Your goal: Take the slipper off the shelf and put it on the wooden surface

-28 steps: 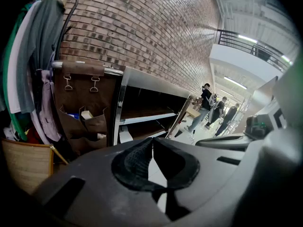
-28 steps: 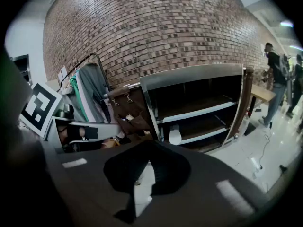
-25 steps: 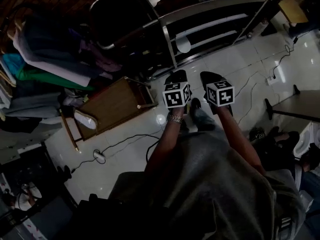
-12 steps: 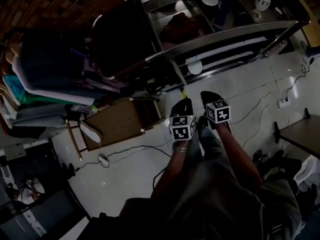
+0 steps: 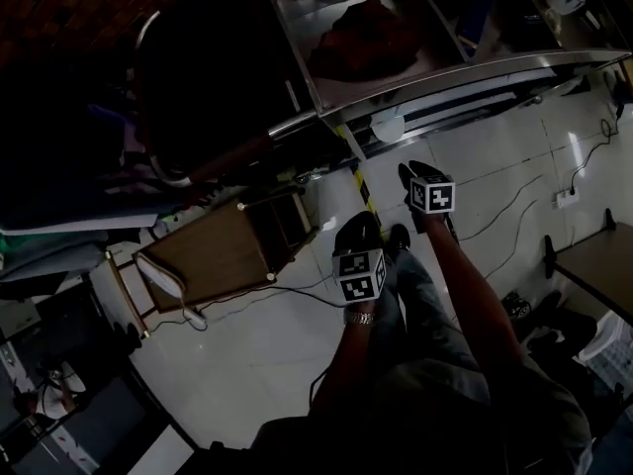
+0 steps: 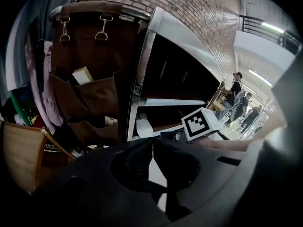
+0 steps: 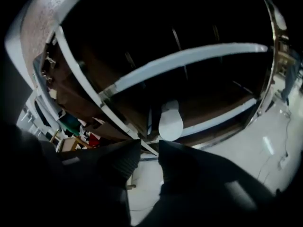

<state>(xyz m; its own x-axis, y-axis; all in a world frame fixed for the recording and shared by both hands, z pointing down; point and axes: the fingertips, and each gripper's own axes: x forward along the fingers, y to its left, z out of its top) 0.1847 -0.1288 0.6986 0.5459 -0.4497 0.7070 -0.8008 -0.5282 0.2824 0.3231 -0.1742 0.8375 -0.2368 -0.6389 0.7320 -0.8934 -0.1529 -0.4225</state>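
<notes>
Item: slipper (image 7: pixel 170 119), white, on the lower level of the metal shelf (image 5: pixel 445 72), at 1 o'clock in the head view. In the right gripper view its long axis runs from 12 to 6 o'clock, with the rounded end at 6 o'clock reaching past the shelf's front edge; whether that end is toe or heel cannot be told. Second white slipper (image 5: pixel 161 275): lies on the wooden surface (image 5: pixel 223 250) at 9 o'clock in the head view, long axis from 10 to 4 o'clock, well apart from the shelf. Right gripper (image 7: pixel 149 145): at 3 o'clock in the head view, aimed at the shelf, jaws opening with a narrow gap and nothing between them; the slipper sits beyond the gap, untouched. Left gripper (image 6: pixel 152 143): just below centre in the head view, jaws together at the tips, holding nothing. Markings: each gripper carries a cube with black-and-white square markers, the left cube (image 5: pixel 361 275) and the right cube (image 5: pixel 432 196). Floor (image 5: pixel 247 354): pale glossy tiles with dark cables trailing across them.
</notes>
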